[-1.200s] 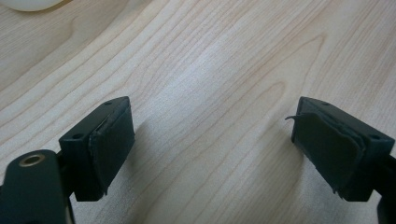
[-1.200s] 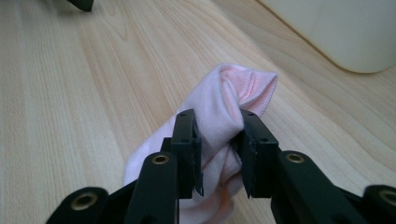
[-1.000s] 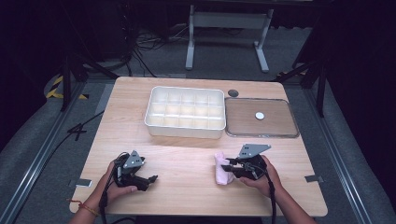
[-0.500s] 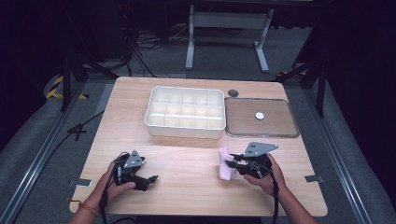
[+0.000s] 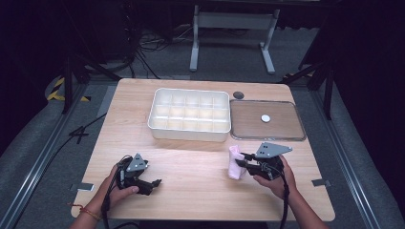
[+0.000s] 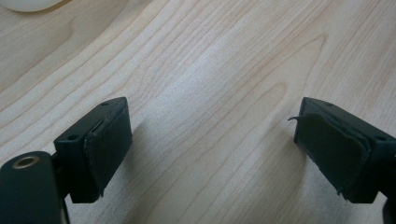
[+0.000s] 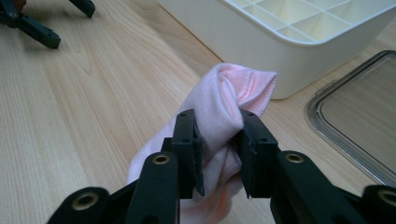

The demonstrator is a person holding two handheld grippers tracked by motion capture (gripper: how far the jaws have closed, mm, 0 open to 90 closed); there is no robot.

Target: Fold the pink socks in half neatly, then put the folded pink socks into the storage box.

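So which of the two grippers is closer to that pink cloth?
Right. The right gripper has its jaws closed on the pink cloth, pinching it just above the table. The left gripper rests well off to the cloth's left, jaws open.

Left hand [image 5: 119, 188] comes in over the near edge of the bench toward its near-left corner, forearm angled inward, wrapped around the left gripper [image 5: 154, 182]. That gripper lies low and level, jaws set wide apart with bare gap between the pads [image 6: 105, 147]. Right hand [image 5: 276, 179] sits near the near-right corner, forearm rising from the near edge, holding the right gripper [image 7: 218, 149] pointed toward the left edge, jaws pinched in on soft pink material, pads pressing both sides.
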